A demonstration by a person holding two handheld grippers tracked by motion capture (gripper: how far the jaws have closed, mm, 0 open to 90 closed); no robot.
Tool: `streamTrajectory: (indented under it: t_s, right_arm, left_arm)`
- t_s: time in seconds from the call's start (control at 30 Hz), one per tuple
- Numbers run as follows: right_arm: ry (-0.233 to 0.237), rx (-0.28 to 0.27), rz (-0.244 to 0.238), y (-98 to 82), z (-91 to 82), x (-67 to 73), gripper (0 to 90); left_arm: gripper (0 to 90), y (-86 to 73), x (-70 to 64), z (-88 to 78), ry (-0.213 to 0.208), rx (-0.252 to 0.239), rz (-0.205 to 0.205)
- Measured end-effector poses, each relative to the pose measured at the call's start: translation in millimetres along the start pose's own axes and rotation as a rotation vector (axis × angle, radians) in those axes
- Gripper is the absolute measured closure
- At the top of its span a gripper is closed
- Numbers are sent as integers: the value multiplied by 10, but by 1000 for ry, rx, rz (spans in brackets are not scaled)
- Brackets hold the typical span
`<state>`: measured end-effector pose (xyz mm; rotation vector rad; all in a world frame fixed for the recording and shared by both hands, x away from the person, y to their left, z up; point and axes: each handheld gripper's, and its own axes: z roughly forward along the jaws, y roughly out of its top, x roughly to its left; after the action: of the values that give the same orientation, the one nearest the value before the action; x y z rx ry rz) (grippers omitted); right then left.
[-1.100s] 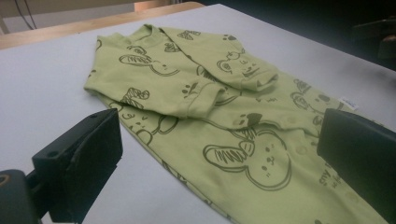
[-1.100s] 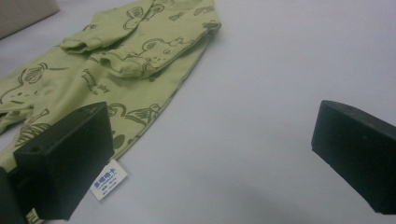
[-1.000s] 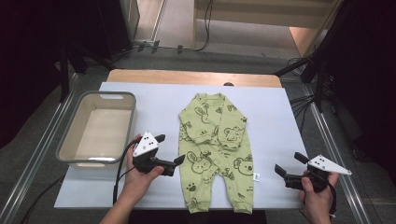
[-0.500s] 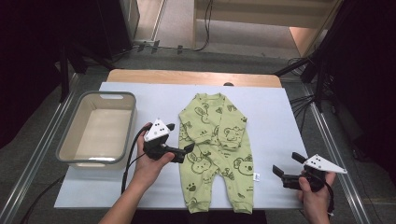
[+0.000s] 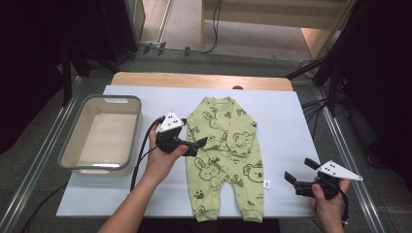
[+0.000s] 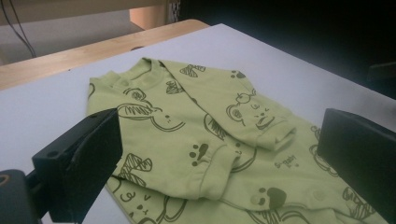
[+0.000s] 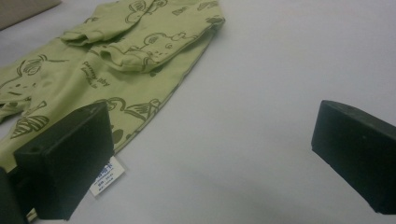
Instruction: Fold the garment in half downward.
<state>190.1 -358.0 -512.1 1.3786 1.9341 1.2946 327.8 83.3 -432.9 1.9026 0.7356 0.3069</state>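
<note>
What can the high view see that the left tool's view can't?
The high view takes in the grey tub, the right tool with its jaws apart over bare white table, the person's hands, and the whole green baby suit down to its legs. The left tool's view looks up close between its own open jaws at the folded sleeve cuff and the little paw print beside it. Both see the suit's bear and bunny drawings, the white table and its wooden far edge.
</note>
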Motion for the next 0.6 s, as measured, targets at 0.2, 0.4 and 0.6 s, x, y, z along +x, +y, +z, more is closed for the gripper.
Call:
streamTrajectory:
  t_s: [0.2,0.4,0.6]
  right_arm:
    - [-8,-6,5,-12,-42,-5,0]
    - [-9,-15,1,-7,-59,6,0]
    - [-5,-17,-7,0,-48,17,0]
  left_arm:
    - [3,70,45,79,-4,-2,-4]
    - [3,151,98,158,-3,-1,-9]
    - [5,205,187,286,5,8,-19]
